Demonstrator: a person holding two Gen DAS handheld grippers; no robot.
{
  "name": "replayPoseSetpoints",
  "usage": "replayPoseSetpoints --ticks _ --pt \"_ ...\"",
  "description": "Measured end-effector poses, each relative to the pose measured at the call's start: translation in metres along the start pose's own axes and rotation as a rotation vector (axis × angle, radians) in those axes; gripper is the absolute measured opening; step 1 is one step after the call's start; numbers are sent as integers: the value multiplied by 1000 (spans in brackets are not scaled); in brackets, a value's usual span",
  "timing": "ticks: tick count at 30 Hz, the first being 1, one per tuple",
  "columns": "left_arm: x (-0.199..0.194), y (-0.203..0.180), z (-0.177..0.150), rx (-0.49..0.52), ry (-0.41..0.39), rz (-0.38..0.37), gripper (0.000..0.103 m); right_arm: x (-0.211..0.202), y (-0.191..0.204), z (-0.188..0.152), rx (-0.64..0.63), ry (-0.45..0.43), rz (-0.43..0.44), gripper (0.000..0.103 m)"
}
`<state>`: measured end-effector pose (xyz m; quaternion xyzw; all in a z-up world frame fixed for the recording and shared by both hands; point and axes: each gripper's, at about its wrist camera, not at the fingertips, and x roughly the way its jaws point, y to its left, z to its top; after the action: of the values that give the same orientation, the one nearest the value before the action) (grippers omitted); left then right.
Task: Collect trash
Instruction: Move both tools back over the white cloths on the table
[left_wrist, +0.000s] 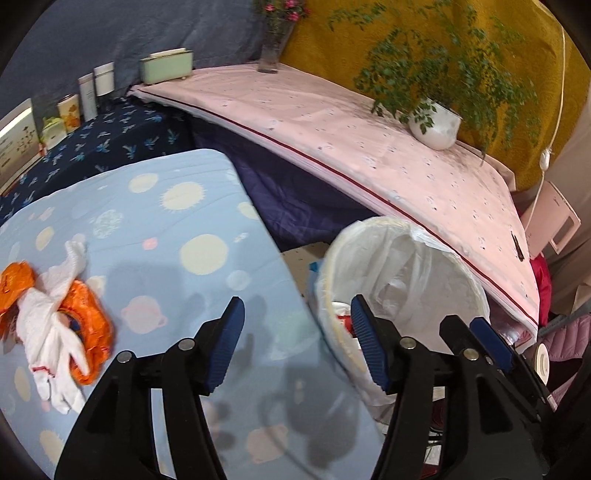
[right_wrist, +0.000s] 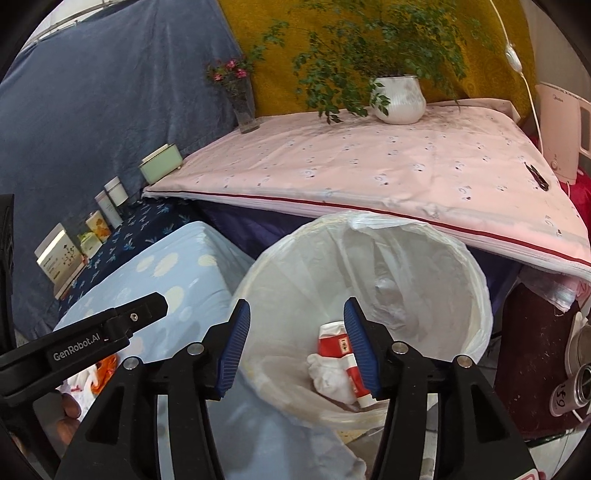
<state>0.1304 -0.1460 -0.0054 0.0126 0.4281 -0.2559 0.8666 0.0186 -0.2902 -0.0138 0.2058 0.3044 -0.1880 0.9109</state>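
Observation:
My left gripper (left_wrist: 297, 301) is open and holds nothing, over the right edge of the light blue spotted tabletop (left_wrist: 166, 229). At the left of that top lie a crumpled orange wrapper (left_wrist: 88, 332) and a white tissue wad (left_wrist: 44, 325) on top of it. My right gripper (right_wrist: 296, 304) is open and holds nothing above the white bag-lined bin (right_wrist: 258, 266). A red-and-white carton (right_wrist: 332, 339) and a white wad (right_wrist: 328, 376) lie at the bottom of the bin. In the left wrist view the bin (left_wrist: 369, 229) stands to the right of the table.
A pink-covered table (right_wrist: 369, 173) behind the bin carries a potted plant (right_wrist: 399, 99) and a flower vase (right_wrist: 243, 107). Small boxes and tins (right_wrist: 103, 221) line a dark blue shelf at the left. A white kettle (right_wrist: 561, 129) and cans (right_wrist: 576, 387) sit at the right.

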Motion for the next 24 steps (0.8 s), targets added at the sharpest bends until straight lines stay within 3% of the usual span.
replayPoseSetpoints --ticks 21,24 --pt "-67 162 -37 -204 -37 201 60 -7 155 -43 -225 71 156 53" --pt "-76 187 -46 -227 -53 243 69 -5 178 -52 -263 90 181 53"
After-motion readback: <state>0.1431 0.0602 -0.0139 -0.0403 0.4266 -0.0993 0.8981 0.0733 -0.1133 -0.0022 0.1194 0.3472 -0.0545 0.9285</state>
